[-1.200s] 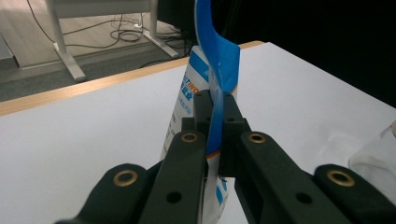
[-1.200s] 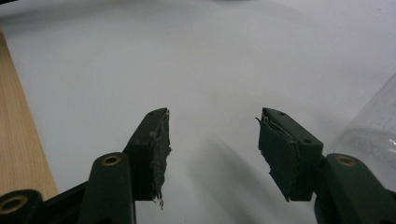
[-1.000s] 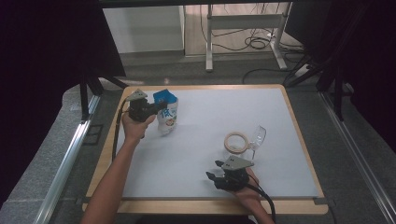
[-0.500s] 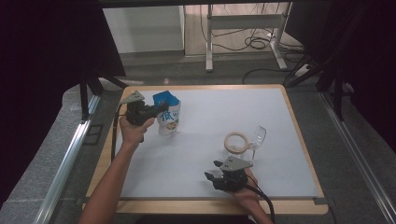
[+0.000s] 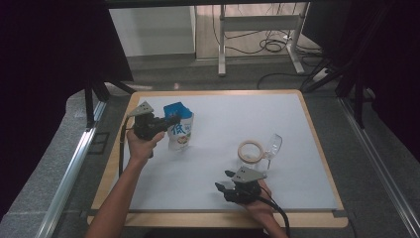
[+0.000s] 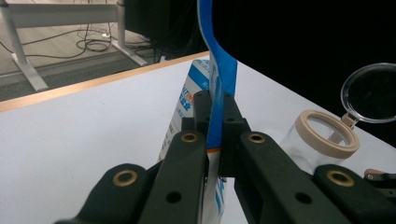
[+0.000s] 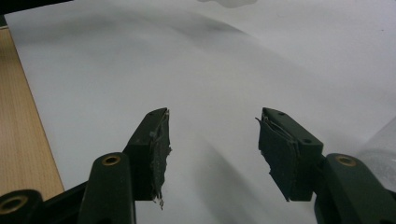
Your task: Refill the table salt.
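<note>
While the left gripper (image 5: pixel 166 121) stands clamped on the blue top edge of the blue-and-white pouch (image 5: pixel 179 132), that pouch stands upright on the white sheet toward the table's (image 5: pixel 317 130) far left; to its right, well apart, lie a beige ring (image 5: pixel 250 151) and a tipped clear glass (image 5: pixel 272 147), touching each other; nearer the front edge the right gripper (image 5: pixel 224 181) rests with jaws parted, nothing between them.
</note>
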A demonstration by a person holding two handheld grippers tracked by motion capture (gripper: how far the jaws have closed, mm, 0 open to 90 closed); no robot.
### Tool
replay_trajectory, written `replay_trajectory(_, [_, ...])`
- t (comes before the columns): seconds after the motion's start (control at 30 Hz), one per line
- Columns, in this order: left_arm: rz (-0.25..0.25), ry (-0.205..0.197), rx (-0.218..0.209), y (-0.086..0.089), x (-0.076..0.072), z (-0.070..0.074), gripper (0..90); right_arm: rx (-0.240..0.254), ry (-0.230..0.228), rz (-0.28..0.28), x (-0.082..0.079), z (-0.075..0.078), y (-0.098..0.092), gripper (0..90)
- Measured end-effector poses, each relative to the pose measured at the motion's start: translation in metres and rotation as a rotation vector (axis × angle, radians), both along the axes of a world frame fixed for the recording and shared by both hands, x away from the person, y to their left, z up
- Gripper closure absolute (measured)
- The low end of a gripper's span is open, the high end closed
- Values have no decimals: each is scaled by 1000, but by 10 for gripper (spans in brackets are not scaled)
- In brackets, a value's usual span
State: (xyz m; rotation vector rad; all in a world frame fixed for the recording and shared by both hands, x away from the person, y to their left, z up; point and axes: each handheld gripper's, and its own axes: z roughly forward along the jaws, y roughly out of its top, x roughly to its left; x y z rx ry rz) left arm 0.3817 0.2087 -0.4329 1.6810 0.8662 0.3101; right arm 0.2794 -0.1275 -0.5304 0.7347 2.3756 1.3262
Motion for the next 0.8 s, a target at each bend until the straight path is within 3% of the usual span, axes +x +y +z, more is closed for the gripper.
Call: replay_trajectory(0.8, [-52, -20, -5, -14, -21, 7, 900, 5, -25, 2, 2, 2, 17, 408])
